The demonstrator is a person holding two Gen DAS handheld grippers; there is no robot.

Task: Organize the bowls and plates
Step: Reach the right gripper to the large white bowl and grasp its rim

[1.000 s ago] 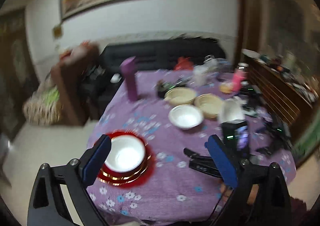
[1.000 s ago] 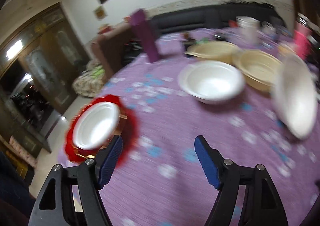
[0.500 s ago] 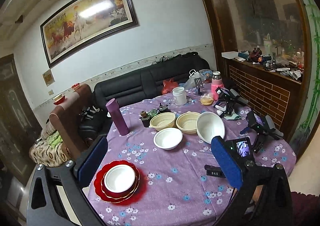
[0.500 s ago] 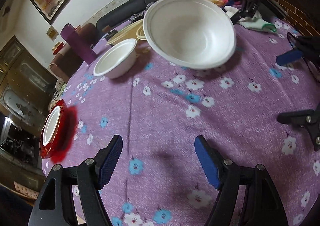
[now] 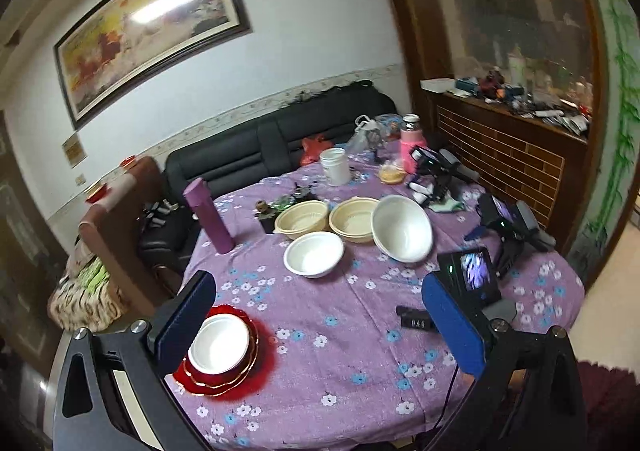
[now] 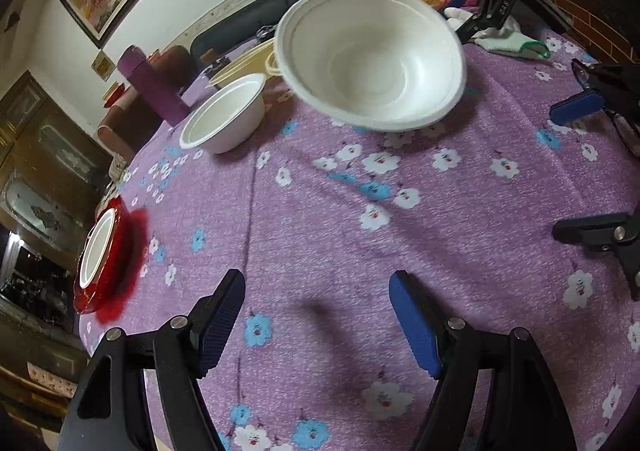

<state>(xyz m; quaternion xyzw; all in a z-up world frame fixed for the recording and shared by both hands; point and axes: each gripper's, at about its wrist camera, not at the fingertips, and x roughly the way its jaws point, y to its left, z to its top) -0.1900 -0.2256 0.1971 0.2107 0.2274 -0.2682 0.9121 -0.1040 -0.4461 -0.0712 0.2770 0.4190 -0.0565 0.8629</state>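
- Hovering over the purple surface [image 6: 320, 219], my right fingers [image 6: 318, 325] are released, empty.
- Left fingers [image 5: 320, 325] spread too — nothing between them.
- Large white bowl [image 6: 370, 55] sits tilted ahead; small bowl [image 5: 219, 343] rests on red plates [image 5: 224, 377].

I see each claw [image 6: 318, 315] has black frame arms, silver screws and blue ribbed pads [image 6: 414, 325].
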